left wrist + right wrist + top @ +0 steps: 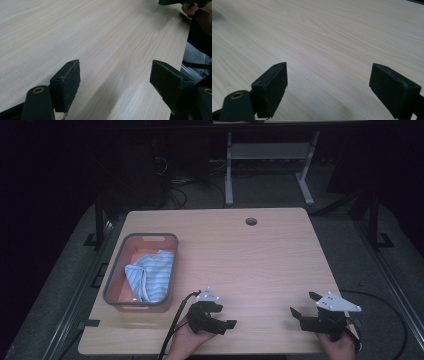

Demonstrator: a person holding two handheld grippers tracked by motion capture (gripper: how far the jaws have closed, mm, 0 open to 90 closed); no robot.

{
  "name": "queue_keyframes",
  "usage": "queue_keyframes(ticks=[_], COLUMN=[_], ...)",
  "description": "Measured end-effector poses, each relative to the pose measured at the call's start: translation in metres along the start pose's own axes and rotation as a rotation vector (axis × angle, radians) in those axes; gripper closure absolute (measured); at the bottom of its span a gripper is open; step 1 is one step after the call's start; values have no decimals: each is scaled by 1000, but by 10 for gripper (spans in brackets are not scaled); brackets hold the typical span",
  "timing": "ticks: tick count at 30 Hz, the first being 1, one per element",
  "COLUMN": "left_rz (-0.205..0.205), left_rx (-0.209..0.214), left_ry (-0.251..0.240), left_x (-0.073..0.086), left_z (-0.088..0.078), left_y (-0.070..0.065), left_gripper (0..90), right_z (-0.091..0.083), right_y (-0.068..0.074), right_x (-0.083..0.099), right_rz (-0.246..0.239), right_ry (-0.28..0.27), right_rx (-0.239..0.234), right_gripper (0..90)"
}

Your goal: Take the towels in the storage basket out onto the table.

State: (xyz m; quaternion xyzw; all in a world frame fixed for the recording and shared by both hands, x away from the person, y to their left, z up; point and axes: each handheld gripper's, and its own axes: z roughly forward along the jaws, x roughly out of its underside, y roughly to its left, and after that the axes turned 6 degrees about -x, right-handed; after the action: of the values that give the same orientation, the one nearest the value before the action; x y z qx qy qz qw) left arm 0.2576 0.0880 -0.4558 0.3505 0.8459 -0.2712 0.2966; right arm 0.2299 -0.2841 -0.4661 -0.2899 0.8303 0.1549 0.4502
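A crumpled blue-striped cloth [148,275] lies inside the grey-rimmed bin [113,281].

from above, the table [260,260] is the one lit patch; the floor and room around it sink into near black, with detail lost in the far corners. the light looks soft and overhead, with no hard glare on the wood. my left gripper [115,85] view is bright and warm, the grain sharp nearby, and a soft shadow lies on the wood between my jaws. my right gripper [328,87] view is evenly lit, its far left corner smeared into a grey blur.
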Motion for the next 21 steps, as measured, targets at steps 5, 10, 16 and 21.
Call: queue_keyframes(ticks=[5,10,16,21], left_rz=[-6,-5,4,17], left_rx=[1,4,18,15], left_ry=[-3,-7,15,-4], left_x=[-1,-2,-8,-22], left_z=[0,0,-3,-10], left_y=[2,4,4,4], left_gripper=[238,236,226,220], right_z=[2,2,1,1], right_y=[-1,0,1,2], right_x=[0,0,0,0], right_rz=[1,-1,-7,-11], right_ry=[-1,1,4,8], right_rx=[-5,-4,-1,0], right_gripper=[145,145,145,145])
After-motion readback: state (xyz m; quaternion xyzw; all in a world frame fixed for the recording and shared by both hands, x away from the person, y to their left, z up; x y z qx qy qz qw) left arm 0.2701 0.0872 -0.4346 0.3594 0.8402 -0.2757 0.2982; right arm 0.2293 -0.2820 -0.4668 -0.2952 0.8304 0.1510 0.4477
